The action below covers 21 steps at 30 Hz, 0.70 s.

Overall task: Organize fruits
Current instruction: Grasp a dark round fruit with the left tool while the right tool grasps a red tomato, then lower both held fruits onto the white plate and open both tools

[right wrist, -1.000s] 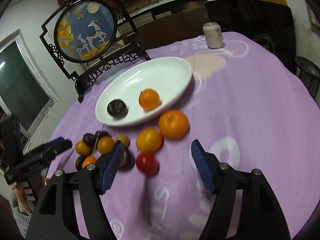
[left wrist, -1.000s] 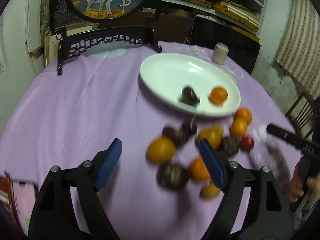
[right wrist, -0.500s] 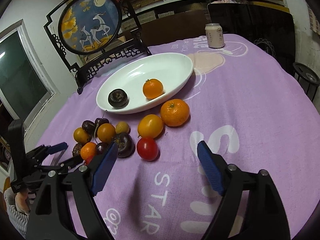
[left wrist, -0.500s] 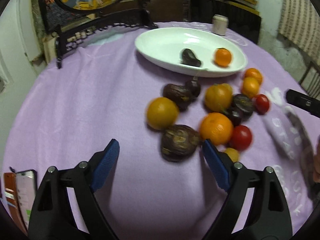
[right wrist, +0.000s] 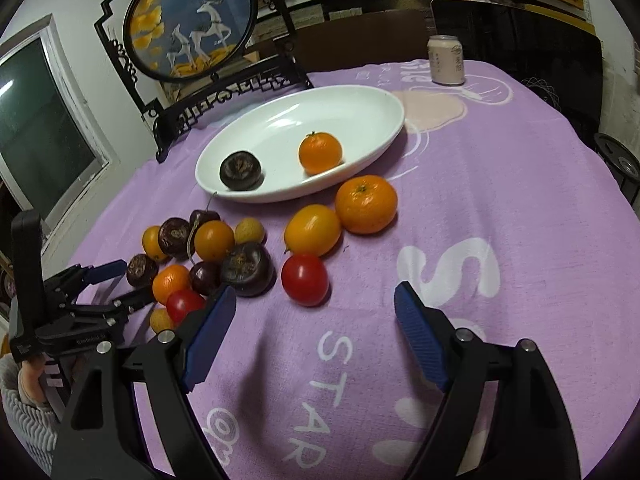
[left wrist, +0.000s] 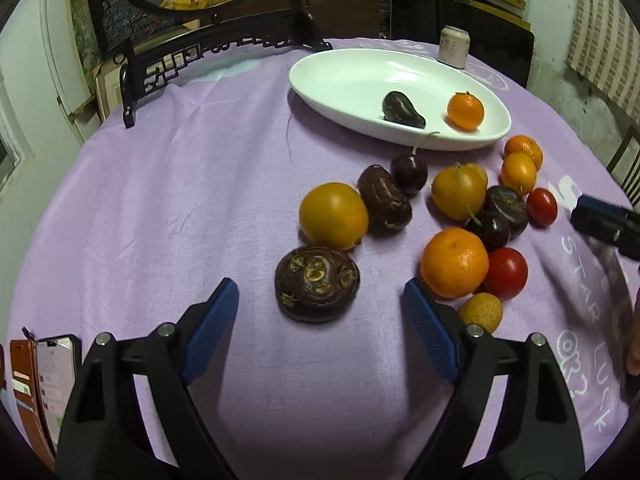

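Purple cloth covering the bench (left wrist: 160,200), we're bringing our left tool (left wrist: 320,312), spread wide, closer onto the wrinkled dark fruit (left wrist: 317,283), now just ahead of it, while our right tool (right wrist: 312,320) is hovering spread near the red tomato (right wrist: 305,279).

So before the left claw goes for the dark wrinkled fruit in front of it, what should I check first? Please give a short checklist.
1. Left claw open: ok, blue pads stand wide apart.
2. Dark wrinkled fruit lined up between the pads: ok, just ahead of them, roughly centred.
3. Room around it: not ok, the yellow-orange fruit touches or nearly touches its far side.
4. Space in the white oval dish: ok, only one dark fruit and one mandarin lie in it.
5. Right claw out of the way: ok, open and empty, at the far side of the pile.
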### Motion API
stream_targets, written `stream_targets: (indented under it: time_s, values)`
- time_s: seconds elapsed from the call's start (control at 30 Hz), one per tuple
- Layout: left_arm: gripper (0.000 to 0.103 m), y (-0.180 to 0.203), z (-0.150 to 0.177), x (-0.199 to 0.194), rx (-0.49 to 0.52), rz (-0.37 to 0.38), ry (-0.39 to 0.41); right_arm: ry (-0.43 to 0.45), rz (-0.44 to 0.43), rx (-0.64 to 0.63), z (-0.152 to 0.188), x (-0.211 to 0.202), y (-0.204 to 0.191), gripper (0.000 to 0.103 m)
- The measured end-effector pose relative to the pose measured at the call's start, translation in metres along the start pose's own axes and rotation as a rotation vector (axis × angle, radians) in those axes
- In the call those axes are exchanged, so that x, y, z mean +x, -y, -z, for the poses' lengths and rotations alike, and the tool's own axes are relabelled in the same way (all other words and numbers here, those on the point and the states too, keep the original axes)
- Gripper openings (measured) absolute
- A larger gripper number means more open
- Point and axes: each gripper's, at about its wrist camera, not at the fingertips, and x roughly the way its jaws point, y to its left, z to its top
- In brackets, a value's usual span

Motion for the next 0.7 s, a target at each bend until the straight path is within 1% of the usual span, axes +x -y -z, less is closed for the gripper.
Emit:
stream_targets:
  time_s: [0.03, 0.07, 0.1, 0.13, 0.17, 0.2, 0.23, 0.27, 0.3, 0.33, 0.5, 0.7]
  values:
    - [0.078, -0.001, 0.001, 0.0, -0.006, 0.001, 0.0, -0.001, 0.006, -0.009, 0.0, 0.001, -0.001, 0.081]
    - [0.068, -0.001, 0.001, 0.001, -0.008, 0.001, -0.004, -0.001, 0.016, -0.022, 0.0, 0.003, -0.004, 0.081]
    - [0.062, -0.001, 0.0, 0.001, -0.008, -0.002, -0.003, 0.001, 0.031, -0.038, 0.0, 0.004, -0.007, 0.081]
    - [0.058, -0.001, 0.0, 0.001, -0.007, -0.004, 0.001, 0.002, 0.049, -0.058, 0.0, 0.007, -0.011, 0.08]
    - [0.047, -0.001, 0.0, 0.001, -0.006, -0.003, 0.002, 0.003, 0.074, -0.087, -0.001, 0.011, -0.015, 0.077]
    - [0.043, -0.001, 0.0, 0.0, -0.005, -0.011, 0.004, -0.002, 0.088, -0.103, -0.001, 0.014, -0.018, 0.072]
    - [0.043, -0.002, 0.0, 0.0, -0.008, -0.007, 0.006, -0.02, 0.096, -0.116, -0.001, 0.02, -0.02, 0.059]
    - [0.042, -0.003, 0.0, -0.001, -0.014, -0.002, 0.008, -0.048, 0.093, -0.12, -0.002, 0.026, -0.02, 0.039]
    - [0.041, -0.004, 0.0, -0.002, -0.023, 0.006, 0.013, -0.08, 0.084, -0.117, -0.002, 0.032, -0.019, 0.037]
    - [0.041, -0.005, -0.001, -0.004, -0.029, 0.012, 0.02, -0.066, 0.081, -0.112, -0.002, 0.03, -0.017, 0.028]
    - [0.041, -0.005, 0.0, -0.017, -0.035, 0.05, 0.075, -0.036, 0.049, -0.077, 0.0, 0.018, -0.007, 0.028]
    - [0.041, -0.003, 0.0, -0.026, -0.033, 0.065, 0.105, -0.004, 0.027, -0.054, -0.001, 0.008, -0.005, 0.028]
